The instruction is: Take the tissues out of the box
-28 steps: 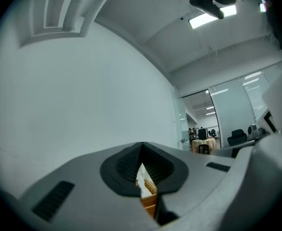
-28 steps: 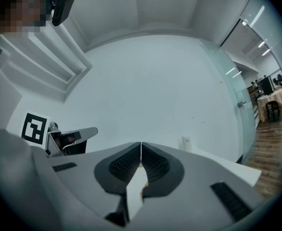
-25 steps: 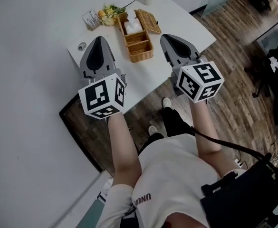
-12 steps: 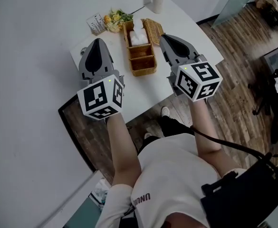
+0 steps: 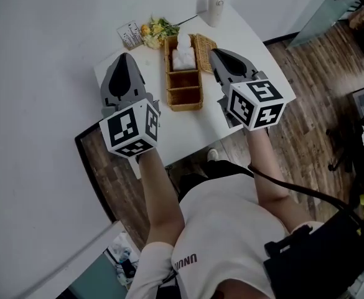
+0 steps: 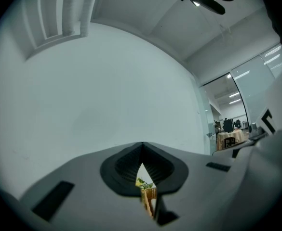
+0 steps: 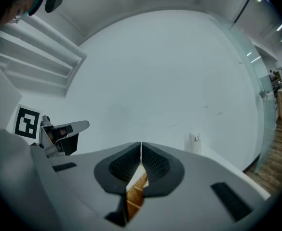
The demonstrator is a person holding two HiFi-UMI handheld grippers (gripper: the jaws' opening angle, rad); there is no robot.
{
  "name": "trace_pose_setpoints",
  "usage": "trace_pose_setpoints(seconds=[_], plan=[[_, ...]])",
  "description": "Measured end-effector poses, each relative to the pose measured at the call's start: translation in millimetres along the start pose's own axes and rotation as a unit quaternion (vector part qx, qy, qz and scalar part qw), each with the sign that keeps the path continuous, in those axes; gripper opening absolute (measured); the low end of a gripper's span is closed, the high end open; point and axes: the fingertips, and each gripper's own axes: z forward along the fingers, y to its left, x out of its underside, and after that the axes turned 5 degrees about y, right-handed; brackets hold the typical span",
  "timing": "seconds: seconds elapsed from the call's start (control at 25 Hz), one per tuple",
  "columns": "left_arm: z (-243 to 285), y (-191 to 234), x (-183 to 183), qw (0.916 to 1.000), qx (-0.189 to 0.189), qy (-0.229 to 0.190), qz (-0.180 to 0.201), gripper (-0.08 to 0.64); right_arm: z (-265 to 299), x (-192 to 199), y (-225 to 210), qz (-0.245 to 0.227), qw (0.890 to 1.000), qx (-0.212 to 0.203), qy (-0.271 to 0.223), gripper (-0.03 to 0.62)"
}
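A wicker box [image 5: 184, 87] with several compartments stands on the white table [image 5: 144, 114], its lid [image 5: 205, 43] folded open to the right. White tissues [image 5: 183, 53] stick up from its far compartment. My left gripper [image 5: 124, 56] hovers to the left of the box and my right gripper [image 5: 213, 53] to its right, both shut and holding nothing. In the left gripper view the jaws meet at the left gripper [image 6: 142, 145] tip, with the box [image 6: 150, 197] glimpsed under them. The right gripper [image 7: 141, 144] is shut too, above the box [image 7: 134, 190].
Yellow flowers [image 5: 157, 28] and a small card [image 5: 130, 34] lie at the table's far left. A white container [image 5: 216, 8] stands at the far edge by the wall. Wooden floor [image 5: 306, 86] lies right of the table. The left gripper's marker cube [image 7: 27, 122] shows beside the right one.
Both grippers have moved forward over the table and now flank the wicker box. Both stayed shut and empty.
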Motion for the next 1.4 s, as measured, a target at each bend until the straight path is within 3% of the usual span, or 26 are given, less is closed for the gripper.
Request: trace_pose_setpoints(seconds=[0.56, 1.4], plan=[[5.4, -9.3, 2.3, 0.9997, -0.020, 0.006, 0.015, 0.012, 13.3, 8.8, -12.1, 0.008, 0.999, -0.032, 0.014, 0.021], [51.1, 22.9, 16.4, 0.9995, -0.002, 0.029, 0.012, 0.012, 76.3, 20.3, -21.5, 0.011, 0.998, 0.000, 0.066, 0.023]])
